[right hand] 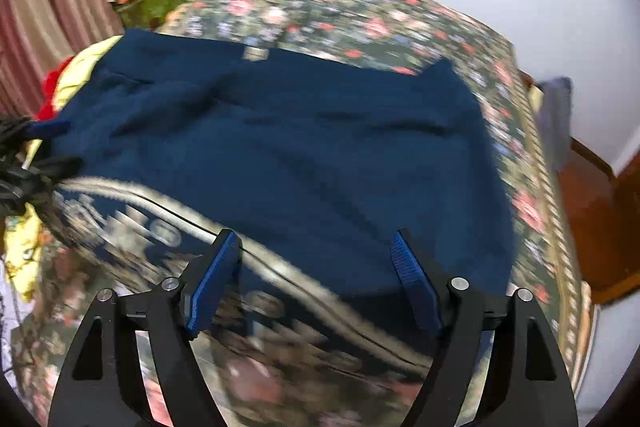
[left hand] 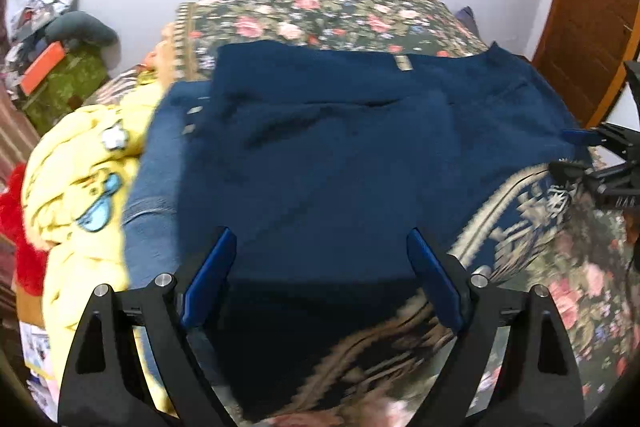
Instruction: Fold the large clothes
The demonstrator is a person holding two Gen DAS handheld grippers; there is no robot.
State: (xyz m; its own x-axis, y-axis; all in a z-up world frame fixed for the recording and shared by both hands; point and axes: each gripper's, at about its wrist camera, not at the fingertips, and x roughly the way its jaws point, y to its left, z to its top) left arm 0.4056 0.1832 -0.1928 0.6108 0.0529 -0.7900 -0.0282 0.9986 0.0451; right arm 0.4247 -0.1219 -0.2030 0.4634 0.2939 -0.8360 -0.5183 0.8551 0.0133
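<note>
A large dark blue garment (left hand: 328, 155) lies spread flat on the flowered bedspread (left hand: 328, 15); it also fills the middle of the right wrist view (right hand: 304, 147). My left gripper (left hand: 322, 251) is open and empty, hovering over the garment's near edge. My right gripper (right hand: 316, 251) is open and empty, above the garment's near right edge. The right gripper also shows at the far right of the left wrist view (left hand: 600, 155), beside the garment's right edge. The left gripper shows at the far left of the right wrist view (right hand: 24, 155).
A yellow printed garment (left hand: 84, 187) and a lighter blue one (left hand: 156, 187) lie heaped left of the dark garment, with a red item (left hand: 16, 227) beyond. A cluttered pile (left hand: 52, 43) stands by the white wall. A wooden door (left hand: 592, 11) is at the right.
</note>
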